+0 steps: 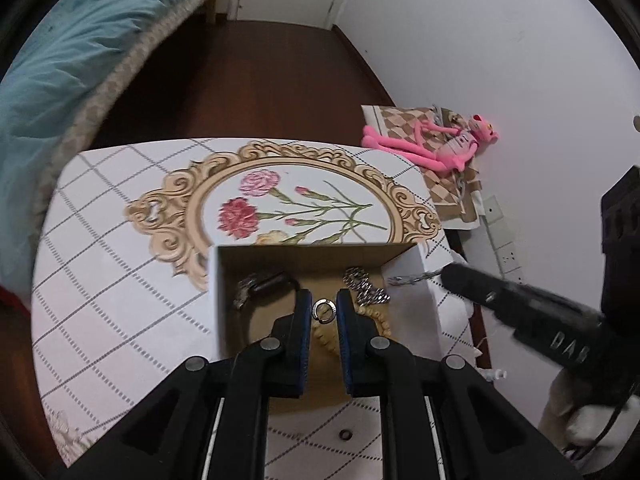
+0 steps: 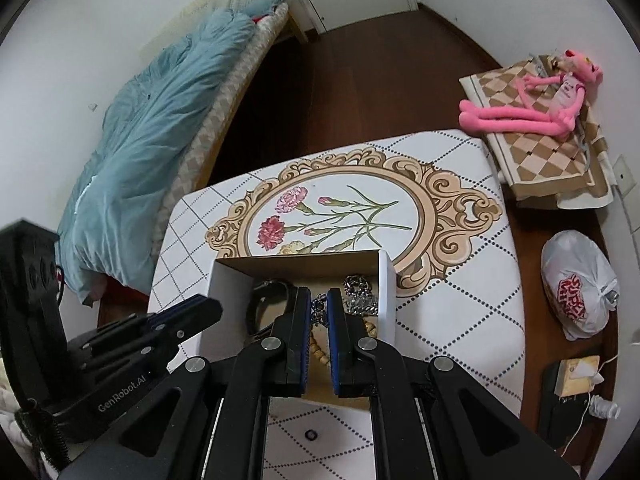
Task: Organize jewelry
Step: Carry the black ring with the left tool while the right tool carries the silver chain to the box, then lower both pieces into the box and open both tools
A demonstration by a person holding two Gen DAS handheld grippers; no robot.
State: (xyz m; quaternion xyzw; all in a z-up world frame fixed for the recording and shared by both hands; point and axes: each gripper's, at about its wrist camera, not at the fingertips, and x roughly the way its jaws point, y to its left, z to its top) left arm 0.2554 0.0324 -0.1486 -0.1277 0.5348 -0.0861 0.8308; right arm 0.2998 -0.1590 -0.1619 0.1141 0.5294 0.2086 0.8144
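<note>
Silver ring [image 1: 324, 311] pinched in left hand-held gripper [image 1: 324, 312]; right hand-held gripper's [image 2: 319, 312] chain [image 2: 318, 307] clearer right-wrist.

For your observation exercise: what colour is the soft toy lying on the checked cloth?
The soft toy is bright pink, clearest in the right wrist view.

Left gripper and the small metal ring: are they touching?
Touching. The left wrist view shows the ring pinched between the left gripper pads, both blue pads pressed against its edges, above the open box.
</note>
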